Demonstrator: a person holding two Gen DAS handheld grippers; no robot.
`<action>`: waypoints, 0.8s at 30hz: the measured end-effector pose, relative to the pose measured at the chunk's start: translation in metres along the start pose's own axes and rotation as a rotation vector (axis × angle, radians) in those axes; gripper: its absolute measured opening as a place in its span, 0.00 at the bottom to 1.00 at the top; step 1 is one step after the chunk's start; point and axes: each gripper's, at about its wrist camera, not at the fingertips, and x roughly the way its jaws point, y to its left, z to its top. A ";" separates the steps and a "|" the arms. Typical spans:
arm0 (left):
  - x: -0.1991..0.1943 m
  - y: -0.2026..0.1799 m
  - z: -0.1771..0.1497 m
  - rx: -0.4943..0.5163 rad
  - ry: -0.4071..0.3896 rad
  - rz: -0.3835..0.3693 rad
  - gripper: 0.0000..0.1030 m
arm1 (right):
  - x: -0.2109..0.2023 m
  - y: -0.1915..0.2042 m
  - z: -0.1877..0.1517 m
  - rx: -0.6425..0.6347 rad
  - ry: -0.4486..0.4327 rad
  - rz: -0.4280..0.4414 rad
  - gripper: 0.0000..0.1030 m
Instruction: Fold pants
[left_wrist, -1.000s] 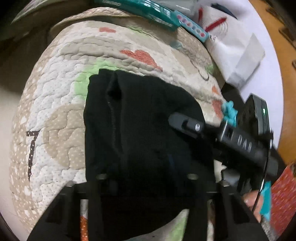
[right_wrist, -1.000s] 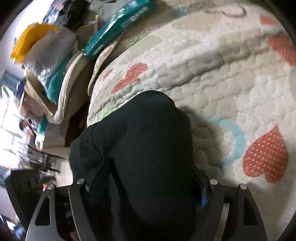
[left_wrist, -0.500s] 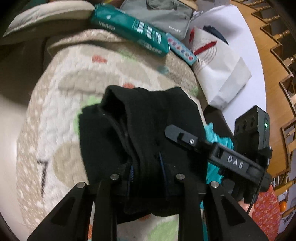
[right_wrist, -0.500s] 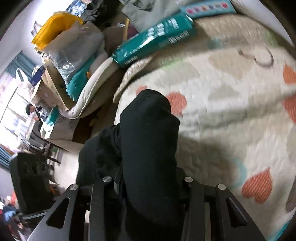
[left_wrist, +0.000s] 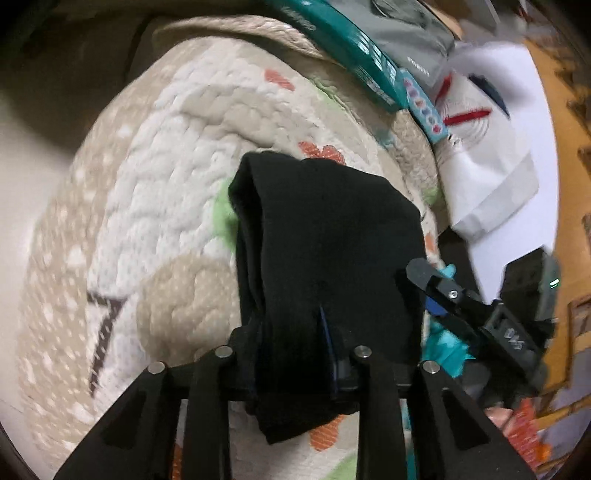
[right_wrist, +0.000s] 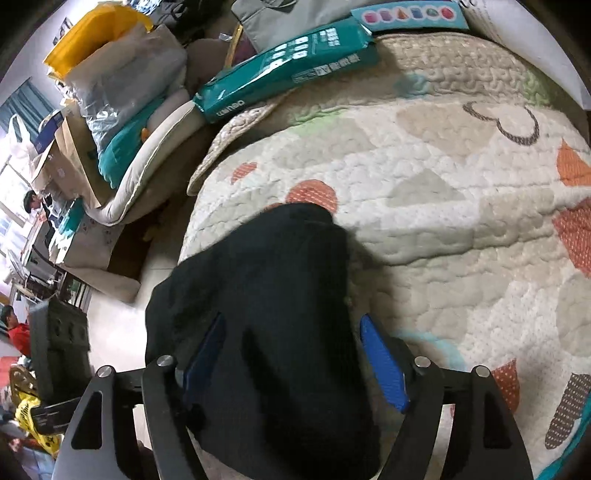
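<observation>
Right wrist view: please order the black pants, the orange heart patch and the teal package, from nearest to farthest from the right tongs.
1. Black pants, between the right tongs.
2. Orange heart patch, just beyond the pants.
3. Teal package, at the quilt's far edge.

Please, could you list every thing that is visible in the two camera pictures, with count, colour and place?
Black fabric pants: one, black, folded on the quilt, between both tongs.
Quilted patterned mat: one, cream with orange hearts, under the pants.
Teal flat package: one, teal, at the mat's far edge.
Light blue box with coloured shapes: one, beside the teal package.
White paper bag with red marks: one, right of the mat.
Yellow bag: one, far left.
Left tongs: black, shut on the pants.
Right tongs: black with blue pads, apart around the pants.
</observation>
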 end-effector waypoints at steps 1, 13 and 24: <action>-0.001 0.002 -0.001 -0.013 0.001 -0.030 0.45 | 0.001 -0.003 0.001 0.004 0.000 -0.004 0.79; 0.029 -0.030 0.002 0.053 0.056 -0.037 0.60 | 0.046 -0.026 -0.002 0.143 0.092 0.146 0.69; 0.009 -0.058 0.024 0.135 0.065 -0.042 0.17 | 0.006 0.007 0.018 0.046 0.017 0.148 0.44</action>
